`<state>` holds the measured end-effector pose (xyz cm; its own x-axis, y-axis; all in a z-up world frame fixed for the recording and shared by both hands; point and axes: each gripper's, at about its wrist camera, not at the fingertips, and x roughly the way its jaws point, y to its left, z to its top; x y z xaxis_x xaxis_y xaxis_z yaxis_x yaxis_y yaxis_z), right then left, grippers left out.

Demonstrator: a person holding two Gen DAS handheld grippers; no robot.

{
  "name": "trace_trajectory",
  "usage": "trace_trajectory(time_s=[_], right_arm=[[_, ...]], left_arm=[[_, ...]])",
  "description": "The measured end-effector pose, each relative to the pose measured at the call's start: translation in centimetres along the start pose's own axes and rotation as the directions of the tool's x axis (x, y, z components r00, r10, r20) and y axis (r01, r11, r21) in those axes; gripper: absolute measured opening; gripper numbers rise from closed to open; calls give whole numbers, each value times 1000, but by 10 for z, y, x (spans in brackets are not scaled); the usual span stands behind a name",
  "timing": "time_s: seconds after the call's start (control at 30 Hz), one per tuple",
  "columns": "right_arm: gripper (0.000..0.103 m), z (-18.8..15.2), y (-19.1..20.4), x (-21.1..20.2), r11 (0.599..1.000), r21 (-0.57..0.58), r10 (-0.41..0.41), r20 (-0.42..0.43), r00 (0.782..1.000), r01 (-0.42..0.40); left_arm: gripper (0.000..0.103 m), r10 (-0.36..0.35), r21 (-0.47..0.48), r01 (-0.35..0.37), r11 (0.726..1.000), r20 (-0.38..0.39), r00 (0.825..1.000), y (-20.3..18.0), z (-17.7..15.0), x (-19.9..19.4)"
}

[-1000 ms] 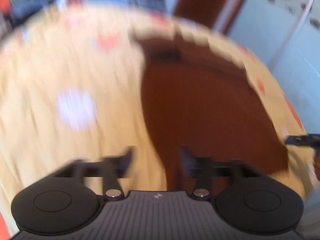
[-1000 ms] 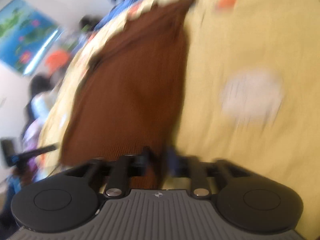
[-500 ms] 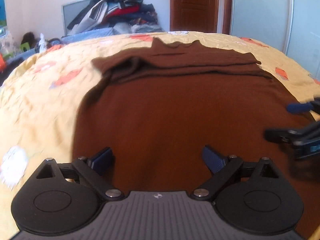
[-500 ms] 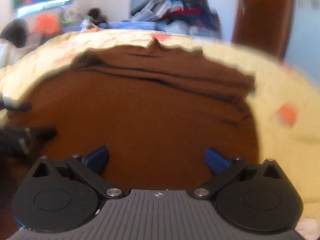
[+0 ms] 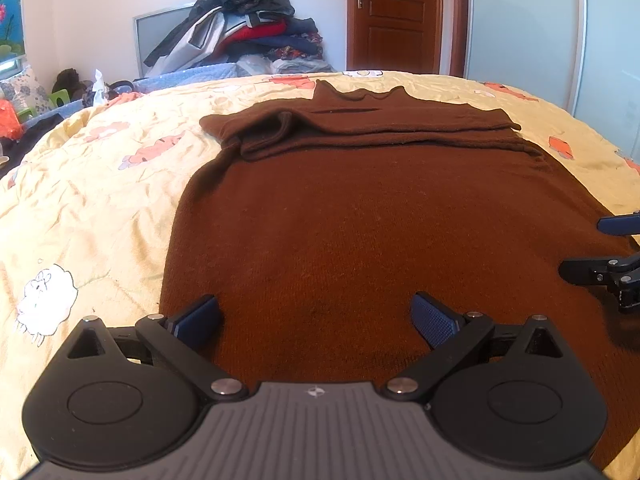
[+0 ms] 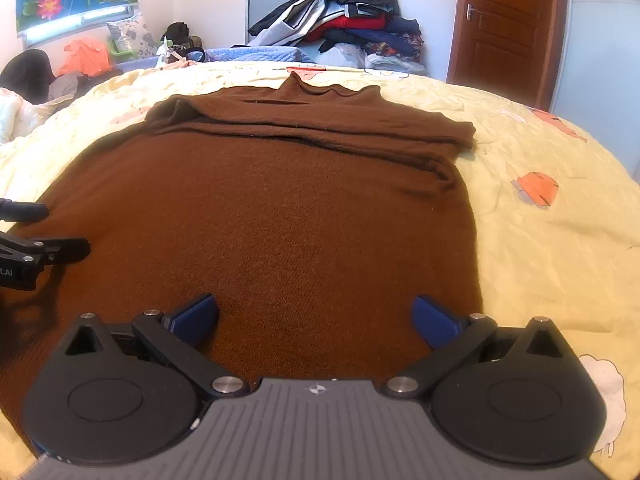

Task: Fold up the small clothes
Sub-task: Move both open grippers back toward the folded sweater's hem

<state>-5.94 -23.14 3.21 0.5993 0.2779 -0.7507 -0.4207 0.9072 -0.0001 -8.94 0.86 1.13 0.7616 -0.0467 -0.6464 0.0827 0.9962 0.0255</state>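
A brown knit sweater point(image 5: 360, 220) lies flat on the yellow bedspread point(image 5: 88, 208), collar at the far end, both sleeves folded across the chest. It also shows in the right wrist view point(image 6: 260, 208). My left gripper point(image 5: 316, 318) is open and empty, low over the sweater's near hem on its left side. My right gripper point(image 6: 316, 316) is open and empty over the near hem on the right side. Each gripper's fingers show at the edge of the other's view: the right one's fingers point(image 5: 592, 272) and the left one's fingers point(image 6: 52, 248).
The bedspread point(image 6: 540, 240) has orange and white animal prints. A pile of clothes point(image 5: 248, 28) sits beyond the bed's far edge. A brown door point(image 5: 396, 16) and pale wardrobe point(image 5: 528, 28) stand at the back right. Pillows and clutter point(image 6: 88, 56) lie at the back left.
Both grippers swung from the sweater's sides to its near hem and opened wide. The views went from blurred to steady. The sweater has not shifted.
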Motion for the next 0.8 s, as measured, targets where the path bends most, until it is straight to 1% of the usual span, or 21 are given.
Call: trace_trajectory(time_s=[0.23, 0.3, 0.37, 0.43, 0.47, 0.5, 0.53, 0.57, 0.6, 0.63, 0.67, 0.7, 0.73, 0.77, 0.8], right_arm=[[103, 0, -2, -3, 1000, -1, 1, 0, 1000, -1], [103, -2, -3, -7, 1000, -6, 10, -6, 1000, -10], [103, -1, -3, -14, 1000, -16, 17, -34, 999, -18], [103, 1, -10, -26, 999, 24, 45, -75, 996, -43], [103, 0, -16, -33, 996, 58, 71, -77, 995, -66], [103, -1, -25, -43, 990, 105, 102, -66, 993, -95], [103, -2, -37, -53, 979, 162, 135, -48, 990, -126], [103, -5, -51, -61, 962, 226, 162, -32, 986, -151], [103, -7, -67, -67, 940, 296, 181, -22, 983, -167], [103, -10, -84, -70, 910, 375, 196, -23, 980, -173], [103, -14, -101, -70, 870, 460, 218, -37, 975, -177], [103, -18, -118, -67, 818, 544, 259, -61, 964, -185], [103, -22, -131, -63, 763, 613, 312, -71, 947, -205], [103, -24, -139, -63, 728, 641, 350, -42, 936, -244], [103, -25, -144, -59, 697, 664, 400, -46, 915, -271]], left_arm=[[103, 10, 6, -10, 1000, -3, 1000, 0, -2, -5], [103, 11, 0, -11, 1000, -18, 1000, 2, -5, -10], [103, -8, -8, 7, 1000, -40, 999, 8, -9, -19], [103, -44, -16, 43, 999, -67, 997, 18, -15, -31], [103, -84, -39, 81, 996, -74, 994, 26, -17, -38], [103, -139, -86, 132, 987, -75, 987, 37, -20, -45], [103, -205, -157, 191, 969, -79, 976, 51, -22, -51], [103, -273, -240, 247, 939, -84, 958, 67, -24, -53], [103, -341, -337, 300, 893, -69, 937, 84, -25, -54], [103, -406, -438, 343, 831, -55, 912, 102, -26, -52], [103, -468, -534, 378, 756, -37, 883, 118, -28, -46], [103, -522, -614, 405, 677, -13, 853, 132, -29, -39], [103, -560, -671, 419, 612, 6, 829, 142, -30, -31], [103, -589, -715, 424, 556, 22, 808, 150, -30, -24], [102, -614, -739, 432, 517, 32, 789, 154, -30, -18]])
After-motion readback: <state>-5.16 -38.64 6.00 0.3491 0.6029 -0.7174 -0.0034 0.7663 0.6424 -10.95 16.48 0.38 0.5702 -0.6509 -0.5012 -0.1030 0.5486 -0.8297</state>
